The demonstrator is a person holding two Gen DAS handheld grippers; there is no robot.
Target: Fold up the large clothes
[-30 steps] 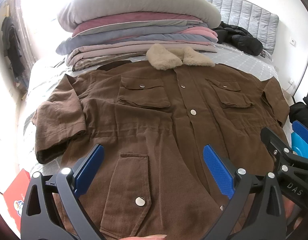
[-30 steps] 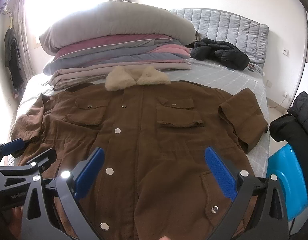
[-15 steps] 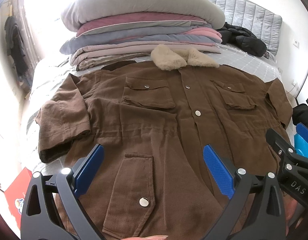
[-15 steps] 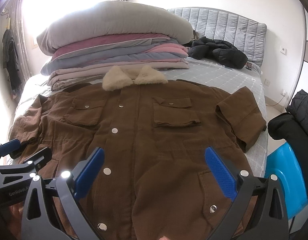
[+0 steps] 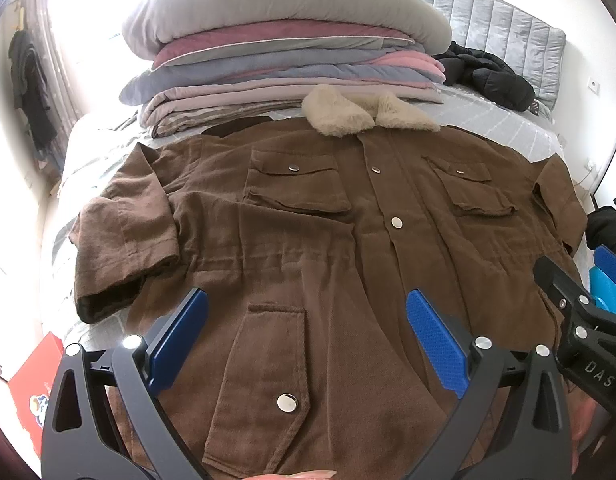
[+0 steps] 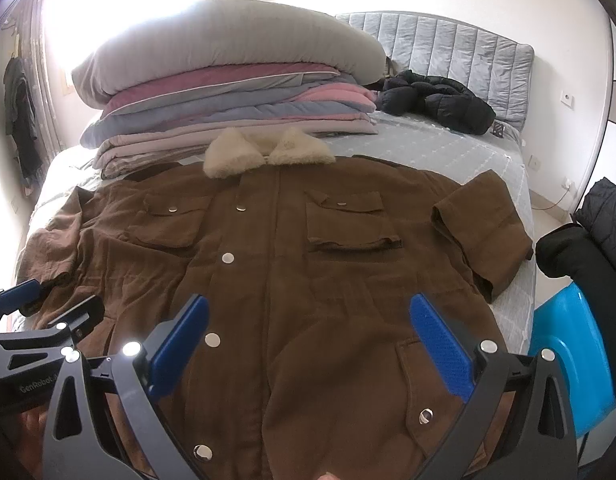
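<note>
both grippers' jaws gape wide above coat [image 5: 308, 248].

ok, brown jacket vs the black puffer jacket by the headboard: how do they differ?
Pose: the brown jacket lies spread flat, front up, snaps done up; the black puffer jacket sits in a crumpled heap.
Place: the brown jacket is at the near end of the bed under both open grippers; the black puffer jacket is by the headboard.
Look: brown jacket has a cream fleece collar; puffer is quilted.
Shared: both lie on the bed.
</note>
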